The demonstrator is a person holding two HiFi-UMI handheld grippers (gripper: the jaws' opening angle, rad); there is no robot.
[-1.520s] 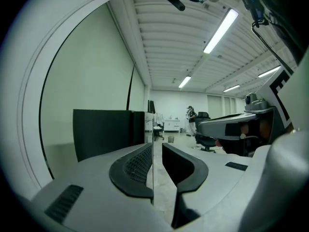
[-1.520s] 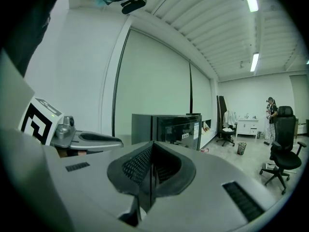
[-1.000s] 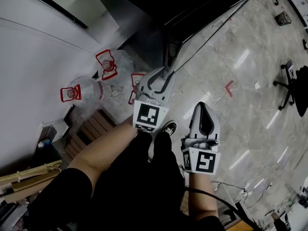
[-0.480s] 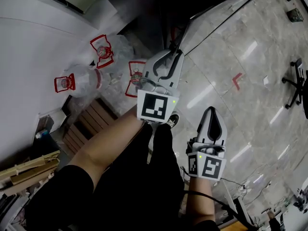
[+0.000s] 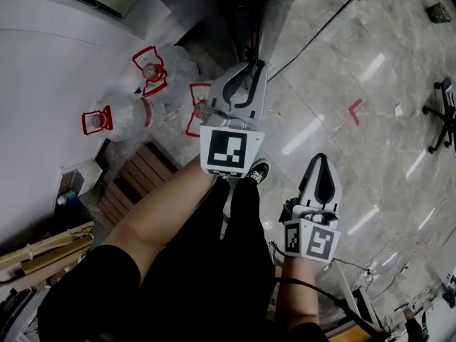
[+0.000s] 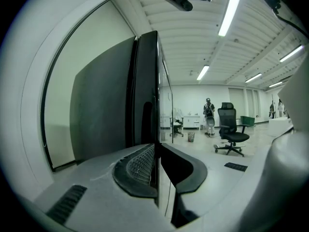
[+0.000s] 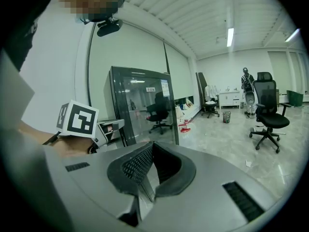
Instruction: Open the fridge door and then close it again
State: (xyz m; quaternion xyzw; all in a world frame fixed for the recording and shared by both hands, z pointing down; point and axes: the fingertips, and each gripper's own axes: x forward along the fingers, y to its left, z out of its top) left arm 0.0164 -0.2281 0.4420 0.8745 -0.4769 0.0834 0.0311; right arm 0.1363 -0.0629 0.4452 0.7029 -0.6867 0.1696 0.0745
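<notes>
Two grippers seen from head view: left gripper (image 5: 249, 70) extended fwd, right gripper (image 5: 322, 161) lower beside it, over floor (image 5: 370, 105). Left gripper view: jaws pinching thin edge of fridge door (image 6: 145, 91), dark panel rising straight ahead betw. them. Right gripper view: jaws pressed together, empty; fridge door ahead, left of tips.

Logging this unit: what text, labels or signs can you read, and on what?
Stickers on door: too small to read.
Floor mark: red angle, no words.
Cube markers: black-and-white patterns, no letters.
Nothing else legible.
</notes>
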